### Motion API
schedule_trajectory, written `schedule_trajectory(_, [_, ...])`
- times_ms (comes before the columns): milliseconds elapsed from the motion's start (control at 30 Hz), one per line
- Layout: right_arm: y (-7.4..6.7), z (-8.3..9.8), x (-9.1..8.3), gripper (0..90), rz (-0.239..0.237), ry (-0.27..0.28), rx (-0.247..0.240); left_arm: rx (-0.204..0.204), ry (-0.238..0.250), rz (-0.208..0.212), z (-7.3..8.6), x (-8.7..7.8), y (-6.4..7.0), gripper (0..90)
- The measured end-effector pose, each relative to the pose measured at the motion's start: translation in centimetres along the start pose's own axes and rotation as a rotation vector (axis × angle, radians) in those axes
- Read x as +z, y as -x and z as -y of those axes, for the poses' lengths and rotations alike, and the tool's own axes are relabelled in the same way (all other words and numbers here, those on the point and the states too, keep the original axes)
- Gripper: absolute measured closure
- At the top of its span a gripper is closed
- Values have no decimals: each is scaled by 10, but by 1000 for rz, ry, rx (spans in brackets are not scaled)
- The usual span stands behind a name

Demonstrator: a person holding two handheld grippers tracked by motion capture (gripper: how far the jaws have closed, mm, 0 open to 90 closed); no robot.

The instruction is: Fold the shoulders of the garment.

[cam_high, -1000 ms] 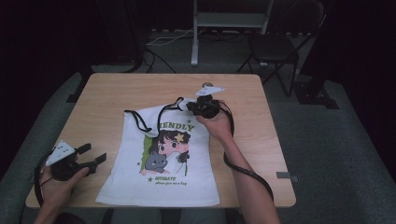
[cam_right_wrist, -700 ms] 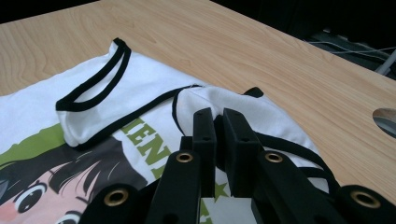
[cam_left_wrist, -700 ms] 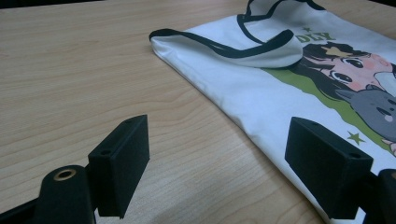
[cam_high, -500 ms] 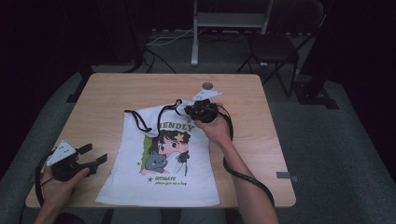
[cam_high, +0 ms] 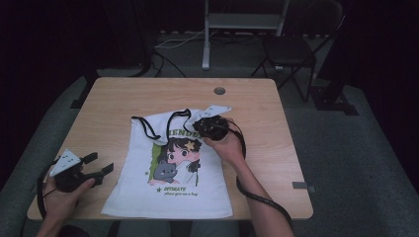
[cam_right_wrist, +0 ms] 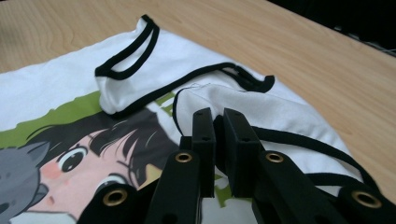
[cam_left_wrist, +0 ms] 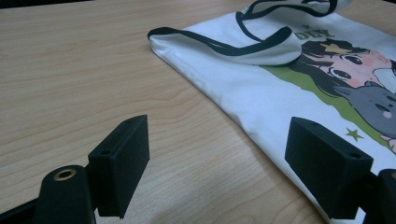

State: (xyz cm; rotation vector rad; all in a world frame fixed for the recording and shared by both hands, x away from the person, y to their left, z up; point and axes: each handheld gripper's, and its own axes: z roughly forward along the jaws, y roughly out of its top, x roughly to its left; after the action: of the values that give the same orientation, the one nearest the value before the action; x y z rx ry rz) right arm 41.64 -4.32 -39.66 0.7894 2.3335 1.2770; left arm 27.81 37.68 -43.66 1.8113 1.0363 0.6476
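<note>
A white T-shirt point(cam_high: 168, 185) with black trim and a cartoon girl print lies flat on the wooden table point(cam_high: 148, 94). My right gripper point(cam_high: 200, 126) is over its upper right part, shut on a fold of the shirt's shoulder cloth. In the right gripper view the jaws point(cam_right_wrist: 215, 116) stand almost together with white, black-edged cloth point(cam_right_wrist: 243, 100) bunched at their tips. My left gripper point(cam_high: 101, 163) rests on the table left of the shirt's side edge, open with nothing between its jaws point(cam_left_wrist: 217, 154). The shirt point(cam_left_wrist: 261, 88) lies just right of them.
A round cable hole point(cam_high: 219, 91) sits in the table behind the shirt. Bare wood runs along the left, back and right sides. A dark chair point(cam_high: 291, 49) and a metal stand point(cam_high: 207, 39) are on the floor beyond the far edge.
My right gripper has moved left and toward the near edge, drawing the shirt's right shoulder over the print. The left gripper has stayed in place.
</note>
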Motion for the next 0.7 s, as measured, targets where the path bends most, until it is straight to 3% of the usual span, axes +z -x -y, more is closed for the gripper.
schedule_trajectory(700, [-21,13,4,832,-31,-32,-27,7,-7,-3,0,0,1,215])
